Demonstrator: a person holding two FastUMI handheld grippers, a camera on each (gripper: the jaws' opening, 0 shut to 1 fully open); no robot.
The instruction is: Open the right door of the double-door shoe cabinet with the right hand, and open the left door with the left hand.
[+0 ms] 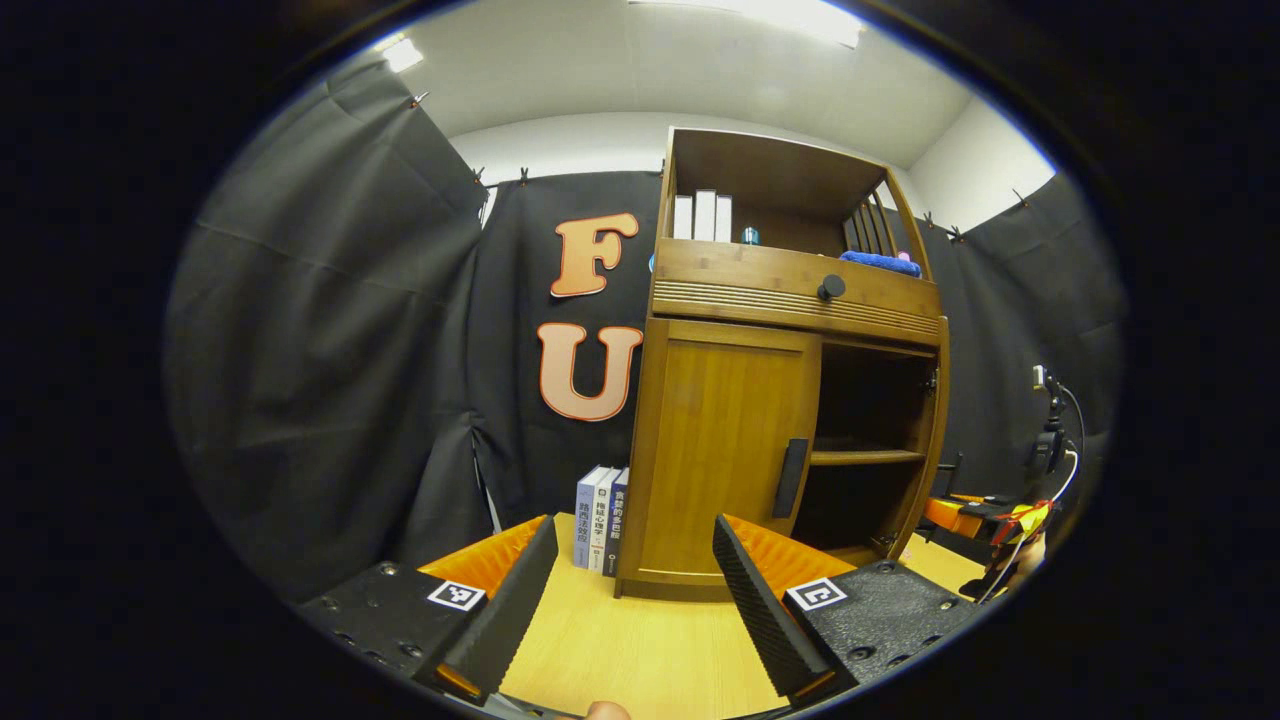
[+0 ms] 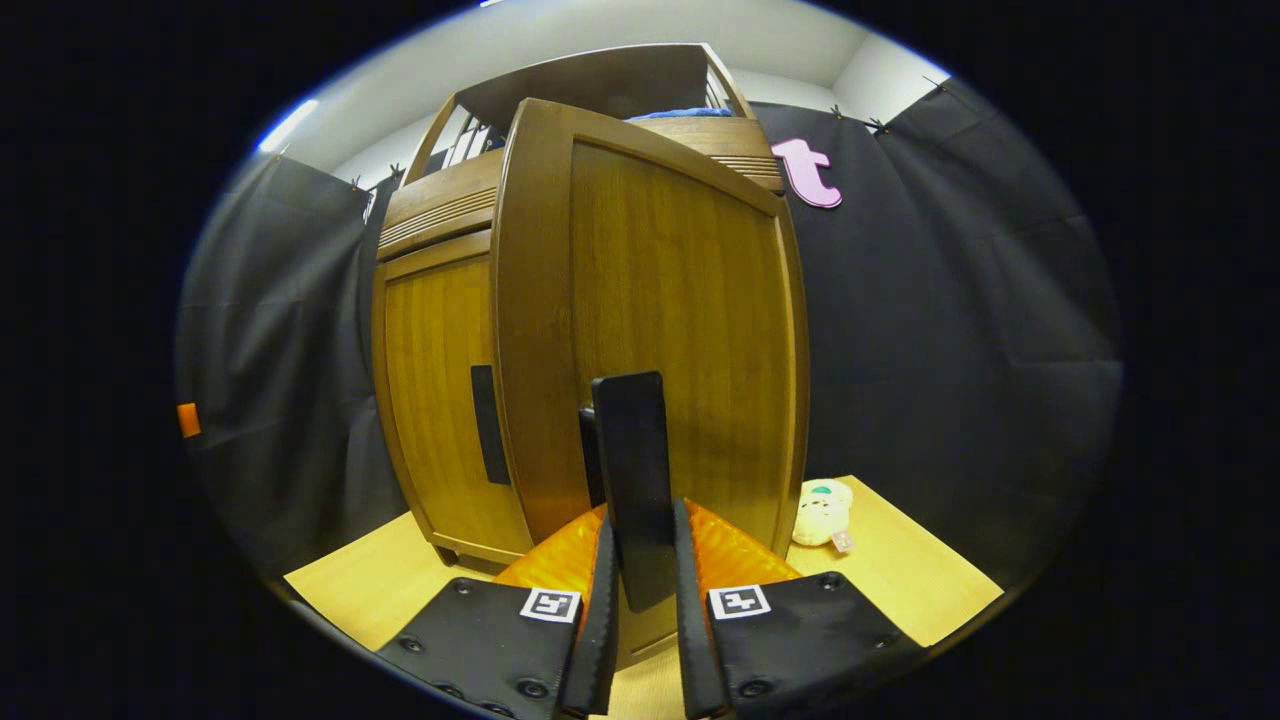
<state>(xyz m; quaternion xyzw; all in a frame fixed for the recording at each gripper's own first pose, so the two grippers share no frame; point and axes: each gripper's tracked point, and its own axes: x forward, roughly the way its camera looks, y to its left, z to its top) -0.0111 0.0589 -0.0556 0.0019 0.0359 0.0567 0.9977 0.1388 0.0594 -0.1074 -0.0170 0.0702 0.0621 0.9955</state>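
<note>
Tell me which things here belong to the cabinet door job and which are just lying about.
For the job: right door, its handle, right gripper, left door, its handle, left gripper.
Lying about: books, plush toy, blue cloth.

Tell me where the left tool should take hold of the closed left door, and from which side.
Grip the dark vertical handle at the left door's inner edge, from the front. It is a narrow upright bar, so the open left tool should put one finger on each side, then pull.
</note>
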